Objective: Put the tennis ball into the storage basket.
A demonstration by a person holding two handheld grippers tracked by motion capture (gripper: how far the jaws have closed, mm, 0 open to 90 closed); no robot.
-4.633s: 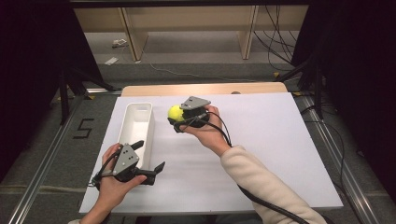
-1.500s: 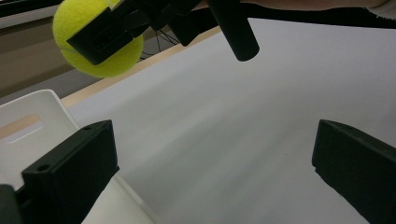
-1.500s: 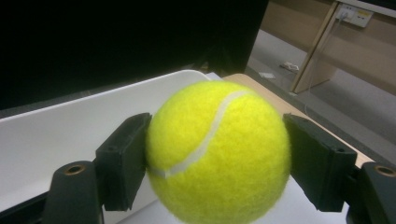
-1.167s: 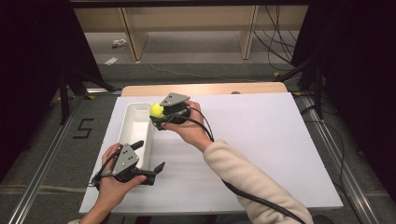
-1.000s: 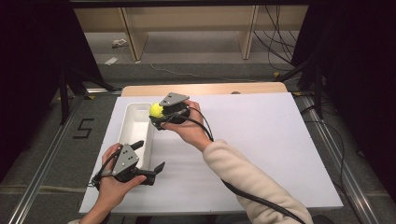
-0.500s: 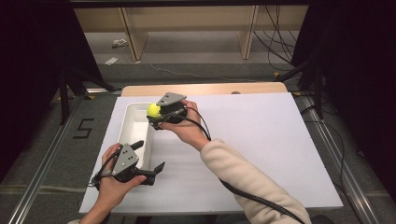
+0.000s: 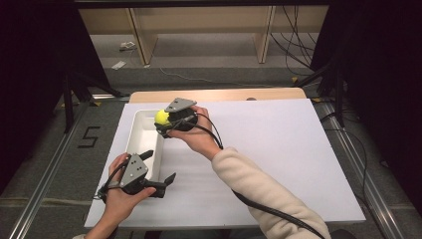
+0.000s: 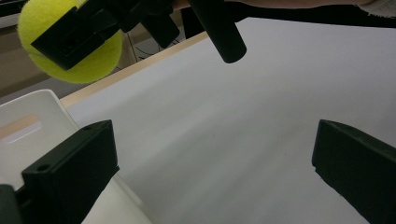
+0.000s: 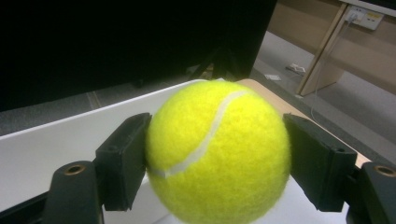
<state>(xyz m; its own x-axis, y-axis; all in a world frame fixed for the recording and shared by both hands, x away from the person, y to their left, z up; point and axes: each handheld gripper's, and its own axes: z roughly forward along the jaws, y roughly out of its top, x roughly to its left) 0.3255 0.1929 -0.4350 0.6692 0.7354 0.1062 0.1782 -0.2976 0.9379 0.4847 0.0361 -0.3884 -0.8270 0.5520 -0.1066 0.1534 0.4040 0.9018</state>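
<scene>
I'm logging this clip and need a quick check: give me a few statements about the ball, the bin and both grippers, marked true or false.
1. The right gripper is shut on the tennis ball. True.
2. The ball lies on the bottom of the white bin. False: it is held in the air above the bin's far end.
3. The left gripper is open with nothing between its fingers. True.
4. The left gripper grips the bin's rim. False: it sits at the bin's near end, gripping nothing.

wooden shelving (image 7: pixel 199 25), cables (image 7: pixel 298 30) and a floor numeral 5 (image 7: pixel 89 137) behind the table.
</scene>
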